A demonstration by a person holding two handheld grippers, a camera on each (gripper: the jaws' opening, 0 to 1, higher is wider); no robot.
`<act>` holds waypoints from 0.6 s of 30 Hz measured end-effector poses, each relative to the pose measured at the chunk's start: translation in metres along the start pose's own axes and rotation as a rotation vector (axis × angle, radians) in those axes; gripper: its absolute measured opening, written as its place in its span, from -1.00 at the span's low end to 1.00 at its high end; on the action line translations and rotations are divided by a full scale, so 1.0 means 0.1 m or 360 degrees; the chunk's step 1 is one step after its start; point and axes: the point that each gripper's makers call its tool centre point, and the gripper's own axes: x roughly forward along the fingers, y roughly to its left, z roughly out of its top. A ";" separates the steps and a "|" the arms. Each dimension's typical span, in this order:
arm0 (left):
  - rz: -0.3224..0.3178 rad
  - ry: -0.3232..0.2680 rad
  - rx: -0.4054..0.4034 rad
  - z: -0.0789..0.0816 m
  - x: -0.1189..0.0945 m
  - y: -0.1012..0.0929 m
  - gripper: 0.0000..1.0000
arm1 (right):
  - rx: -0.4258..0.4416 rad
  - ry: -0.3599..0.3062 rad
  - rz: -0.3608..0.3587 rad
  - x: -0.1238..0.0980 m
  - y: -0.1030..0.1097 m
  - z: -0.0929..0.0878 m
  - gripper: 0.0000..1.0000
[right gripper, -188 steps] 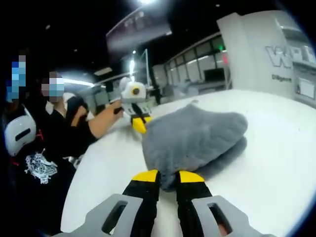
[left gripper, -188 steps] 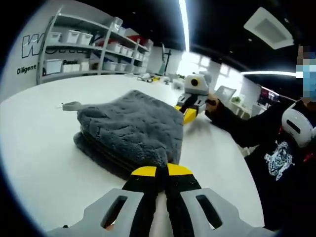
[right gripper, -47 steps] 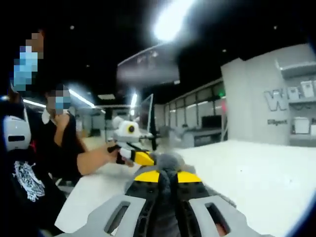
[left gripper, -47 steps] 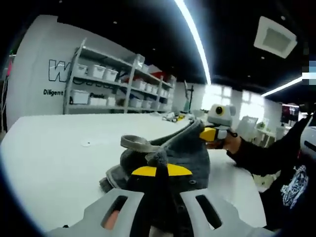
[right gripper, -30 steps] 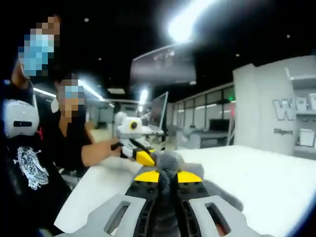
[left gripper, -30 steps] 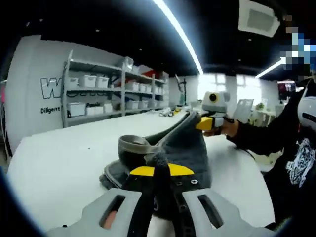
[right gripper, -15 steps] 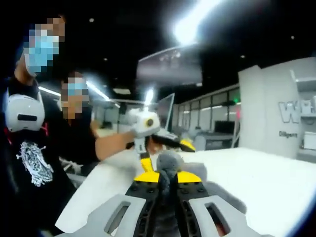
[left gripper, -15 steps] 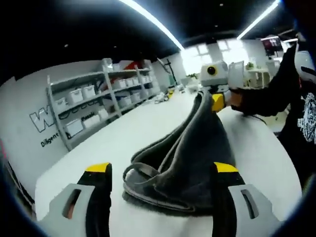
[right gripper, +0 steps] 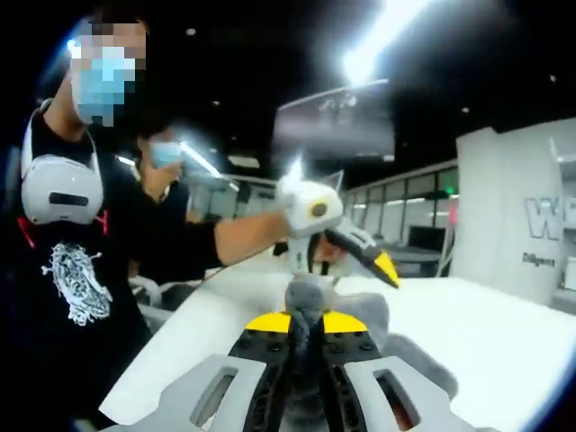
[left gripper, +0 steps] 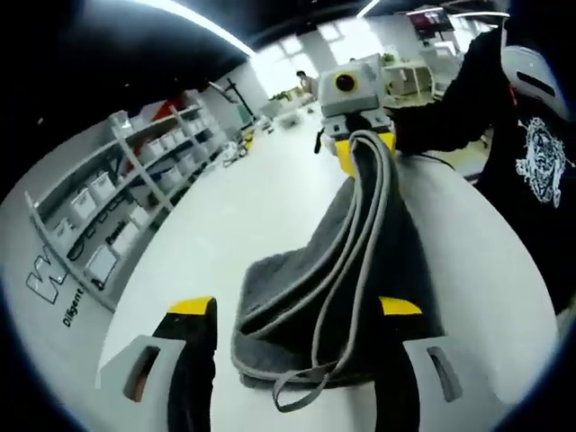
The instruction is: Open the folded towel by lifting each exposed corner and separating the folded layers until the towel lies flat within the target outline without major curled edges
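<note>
The grey towel (left gripper: 337, 270) hangs in long folds from a raised corner down to a bunched heap on the white table (left gripper: 220, 216). My right gripper (left gripper: 358, 142), seen at the top of the left gripper view, is shut on that raised corner. In the right gripper view, grey towel (right gripper: 307, 301) fabric sits pinched between the shut yellow-tipped jaws of my right gripper (right gripper: 306, 322). My left gripper (left gripper: 295, 308) is open wide above the heap, jaws either side of it and holding nothing. The left gripper (right gripper: 346, 259) also shows ahead in the right gripper view, held in the air.
Shelves with white bins (left gripper: 117, 202) line the wall beyond the table's far side. The person (right gripper: 67, 243) stands at the table's edge, a dark sleeve (left gripper: 450, 90) reaching to the right gripper. Bare white tabletop lies left of the towel.
My left gripper has gone from shut on the towel to open and has let it go, then tilted to look down. The right gripper keeps its corner raised.
</note>
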 end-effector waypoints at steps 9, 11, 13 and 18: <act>-0.0114 0.0110 -0.0017 -0.06 0.02 -0.29 -0.69 | -0.0036 0.0015 0.0001 -0.03 0.06 -0.02 -0.94; -0.0104 0.0115 -0.0018 -0.06 -0.01 -0.36 -0.76 | -0.0043 0.0021 -0.0003 -0.06 0.09 -0.04 -0.94; -0.0092 0.0112 -0.0026 -0.04 -0.06 -0.43 -0.79 | -0.0037 0.0019 -0.0004 -0.09 0.11 -0.04 -0.94; -0.0046 0.0100 0.0005 0.02 -0.18 -0.57 -0.81 | -0.0045 0.0030 -0.0011 -0.12 0.16 -0.02 -0.94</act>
